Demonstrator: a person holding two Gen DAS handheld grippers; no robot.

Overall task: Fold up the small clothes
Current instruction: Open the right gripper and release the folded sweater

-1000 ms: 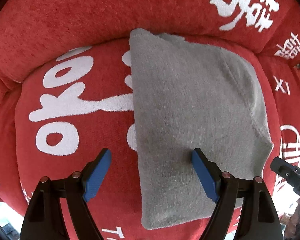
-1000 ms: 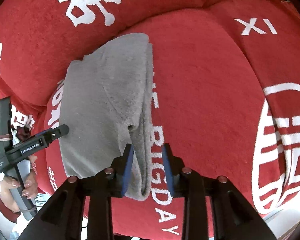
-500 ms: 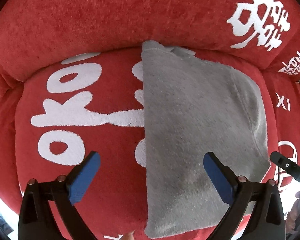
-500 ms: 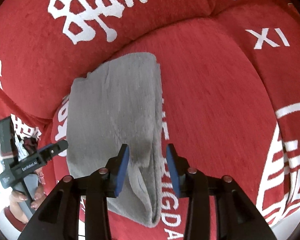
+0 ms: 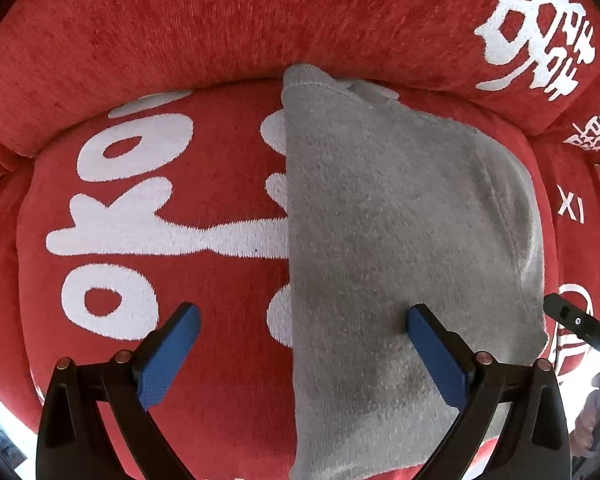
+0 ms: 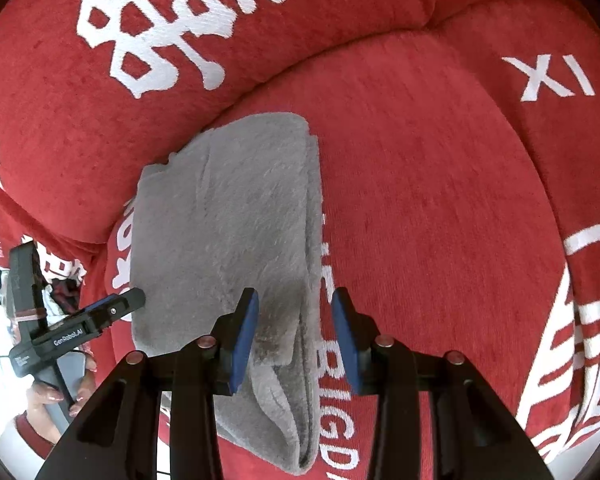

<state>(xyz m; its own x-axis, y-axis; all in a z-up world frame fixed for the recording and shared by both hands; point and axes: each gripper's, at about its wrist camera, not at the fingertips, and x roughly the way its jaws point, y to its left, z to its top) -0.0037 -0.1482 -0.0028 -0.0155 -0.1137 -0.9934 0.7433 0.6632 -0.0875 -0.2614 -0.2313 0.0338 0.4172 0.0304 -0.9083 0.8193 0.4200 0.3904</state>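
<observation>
Both grippers now released since a second ago: left gripper (image 5: 300,344) spread wider, right gripper (image 6: 294,332) parted off garment edge. Left jaws fully apart, straddling left edge of folded grey garment (image 5: 400,240) below. Right jaws partly apart, gripping nothing, right edge between them. Garment lies flat on red sofa cushion (image 5: 204,420), beneath both grippers.

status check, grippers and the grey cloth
Left gripper wide open, empty. Right gripper part open over folded edge, not pinching. Grey cloth folded flat on red cushion. Nothing in the way.
</observation>
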